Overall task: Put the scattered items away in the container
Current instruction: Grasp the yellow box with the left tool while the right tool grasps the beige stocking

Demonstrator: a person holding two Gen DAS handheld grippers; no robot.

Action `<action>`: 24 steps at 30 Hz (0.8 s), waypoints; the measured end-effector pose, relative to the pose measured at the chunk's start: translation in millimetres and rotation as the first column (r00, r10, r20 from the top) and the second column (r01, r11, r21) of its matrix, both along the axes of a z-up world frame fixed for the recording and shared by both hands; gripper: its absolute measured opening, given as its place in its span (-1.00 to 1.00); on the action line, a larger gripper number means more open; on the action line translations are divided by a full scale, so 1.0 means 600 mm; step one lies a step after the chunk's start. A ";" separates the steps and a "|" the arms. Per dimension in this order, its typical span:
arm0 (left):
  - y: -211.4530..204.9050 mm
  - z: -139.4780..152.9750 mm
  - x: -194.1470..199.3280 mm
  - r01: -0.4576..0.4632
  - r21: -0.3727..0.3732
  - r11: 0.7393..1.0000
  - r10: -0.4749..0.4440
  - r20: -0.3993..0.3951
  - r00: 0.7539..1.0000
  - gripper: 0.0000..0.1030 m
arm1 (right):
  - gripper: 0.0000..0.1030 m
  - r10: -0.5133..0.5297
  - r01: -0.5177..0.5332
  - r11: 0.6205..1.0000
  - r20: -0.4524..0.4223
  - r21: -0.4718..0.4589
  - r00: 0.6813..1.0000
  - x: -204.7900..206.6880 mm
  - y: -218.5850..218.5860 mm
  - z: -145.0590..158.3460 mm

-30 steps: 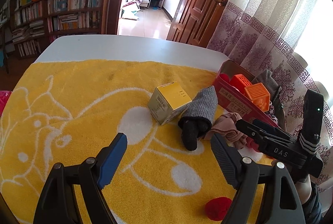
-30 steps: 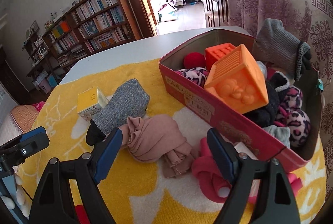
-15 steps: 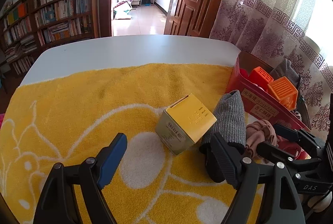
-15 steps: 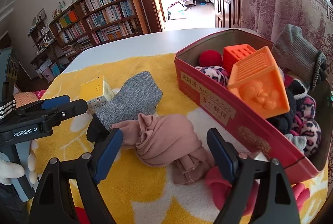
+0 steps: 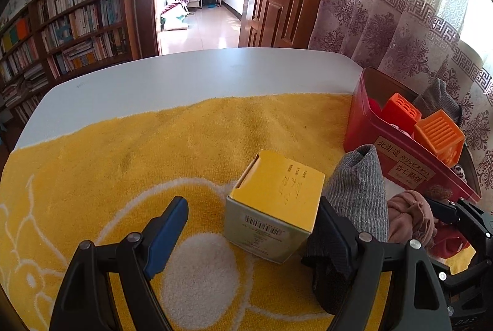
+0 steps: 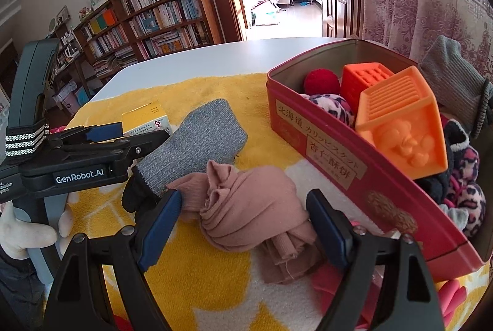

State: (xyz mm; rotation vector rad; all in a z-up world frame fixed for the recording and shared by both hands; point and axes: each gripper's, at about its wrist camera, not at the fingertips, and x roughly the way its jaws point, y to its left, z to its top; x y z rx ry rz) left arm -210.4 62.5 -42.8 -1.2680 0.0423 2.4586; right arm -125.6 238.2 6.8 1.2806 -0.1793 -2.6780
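While the yellow box [image 5: 274,204] sits between my left jaws, nearer the right-hand pad than the left, nothing is gripped yet: my left gripper [image 5: 249,226] is spread wide around it and touches neither side that I can see. The box lies tilted on the yellow towel [image 5: 185,140], one corner toward me, so I judge I should square the pads to two flat faces before closing, or it will twist out. Just right of it lies the grey sock [image 5: 357,186], its dark cuff under my right-hand pad; closing as I stand could pinch sock and box together, so I would shift a little left first.

My right gripper [image 6: 243,223] is likewise released, its jaws straddling the pink bundled cloth [image 6: 246,207], which rests on the towel just in front of the red tin [image 6: 323,146]. Cloth is soft, so I should come low and bite the thick knotted middle, not a loose end.

The tin, to the right of both tools, already holds orange blocks [image 6: 400,127], a red ball [image 6: 322,81] and patterned socks [image 6: 332,109], heaped high; I would lift well over its rim.
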 end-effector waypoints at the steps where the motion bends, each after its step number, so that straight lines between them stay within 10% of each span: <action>1: 0.000 -0.002 -0.002 -0.001 0.005 1.000 0.001 0.001 1.000 0.62 | 0.67 0.001 -0.001 1.000 -0.003 0.004 1.000 0.000 -0.002 0.000; 5: 0.000 -0.012 -0.005 0.009 0.038 0.999 -0.010 0.025 1.000 -0.06 | 0.60 0.006 -0.006 1.000 -0.018 0.016 1.000 0.002 -0.005 -0.003; 24: -0.029 0.055 0.023 -0.035 0.146 0.989 0.046 -0.076 0.996 -0.08 | 0.32 -0.122 0.094 0.984 -0.183 -0.150 0.976 0.057 0.070 0.098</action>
